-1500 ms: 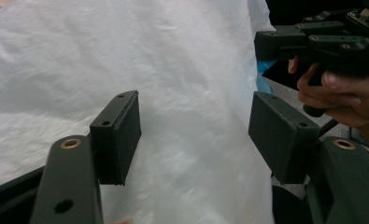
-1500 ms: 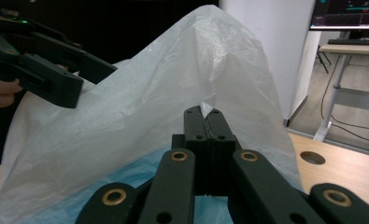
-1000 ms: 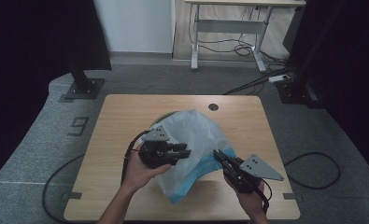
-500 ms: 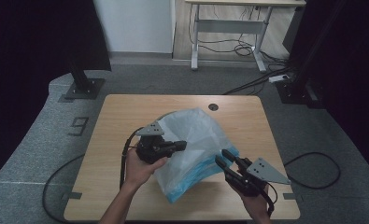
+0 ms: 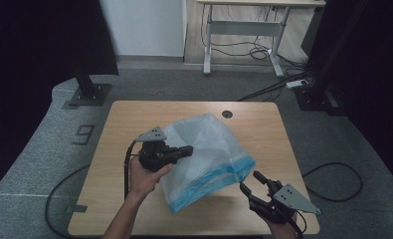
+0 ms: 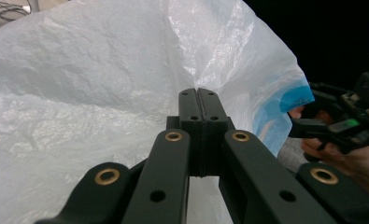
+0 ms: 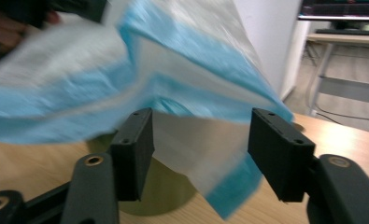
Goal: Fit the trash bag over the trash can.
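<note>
A translucent white plastic bag [image 5: 209, 149] with a blue band [image 5: 219, 179] along its mouth stands tented on the wooden table [image 5: 134, 119]. My left gripper [image 5: 188, 150] reaches into its left side and is shut on the bag film [image 6: 102, 93], jaws pressed flat together [image 6: 198, 100]. My right gripper [image 5: 251, 181] sits near the table's front right, just off the bag's blue corner. Its jaws have just been opening and stand apart [image 7: 201, 149]. The blue edge [image 7: 196, 51] hangs above and behind them, not pinched. A yellow-green round object [image 7: 163, 191] shows under the bag's edge.
A round cable hole [image 5: 227, 114] lies at the table's far edge. Black cables [image 5: 127, 169] trail from both grippers off the front. On the grey floor beyond are a stand base [image 5: 87, 94] and a desk frame [image 5: 244, 30].
My right gripper has opened, let go of the bag's blue edge and drawn back toward the front right corner. The bag's right side has settled lower. My left gripper stayed put.
</note>
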Motion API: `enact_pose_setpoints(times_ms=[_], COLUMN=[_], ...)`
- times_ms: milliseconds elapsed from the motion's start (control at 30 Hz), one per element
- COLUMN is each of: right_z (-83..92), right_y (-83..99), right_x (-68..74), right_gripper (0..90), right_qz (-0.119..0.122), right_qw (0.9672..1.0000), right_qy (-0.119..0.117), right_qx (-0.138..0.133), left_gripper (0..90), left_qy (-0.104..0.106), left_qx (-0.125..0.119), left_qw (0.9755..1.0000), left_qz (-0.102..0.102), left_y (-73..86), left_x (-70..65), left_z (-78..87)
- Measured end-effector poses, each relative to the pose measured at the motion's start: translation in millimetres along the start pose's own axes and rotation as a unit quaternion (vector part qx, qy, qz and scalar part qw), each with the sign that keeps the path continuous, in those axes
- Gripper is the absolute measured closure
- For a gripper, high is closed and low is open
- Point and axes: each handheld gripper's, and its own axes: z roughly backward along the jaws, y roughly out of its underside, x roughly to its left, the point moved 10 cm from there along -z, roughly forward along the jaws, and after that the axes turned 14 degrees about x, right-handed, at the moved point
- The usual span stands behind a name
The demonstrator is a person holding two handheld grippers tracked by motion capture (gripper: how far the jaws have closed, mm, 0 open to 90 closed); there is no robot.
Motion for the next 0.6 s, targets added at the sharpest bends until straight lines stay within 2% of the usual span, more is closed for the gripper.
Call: enact_pose_setpoints(times_ms=[67,200,233,267,367,600], right_z=[-3.3,-9.7,-10.8,-10.8,-12.7,-22.2], right_y=[3.0,5.6,4.8,4.8,0.6,-8.2], right_x=[-7.1,-15.8,-13.2,-13.2,-5.6,4.1], right_gripper=[38.5,38.8,38.8,38.8,39.6,42.7], right_qz=[-0.001,-0.020,-0.007,-0.007,0.021,0.033], right_qw=[0.9999,0.9996,0.9995,0.9995,0.9986,0.9987], right_qy=[0.015,0.019,0.030,0.030,0.048,0.039], right_qx=[0.002,0.003,0.000,0.000,-0.005,-0.007], left_gripper=[89.9,89.9,89.9,89.9,89.8,89.8], left_qy=[0.003,0.006,0.007,0.007,0.010,0.012], left_qx=[-0.003,-0.002,-0.001,-0.001,0.001,0.003], left_qw=[1.0000,1.0000,1.0000,1.0000,1.0000,0.9999], left_qz=[0.003,0.005,0.004,0.004,0.002,-0.001], left_y=[-0.4,-0.7,-0.9,-0.9,-1.2,-1.2], left_x=[0.8,1.3,1.0,1.0,-1.6,-4.4], left_z=[1.4,2.7,2.3,2.3,0.7,-0.7])
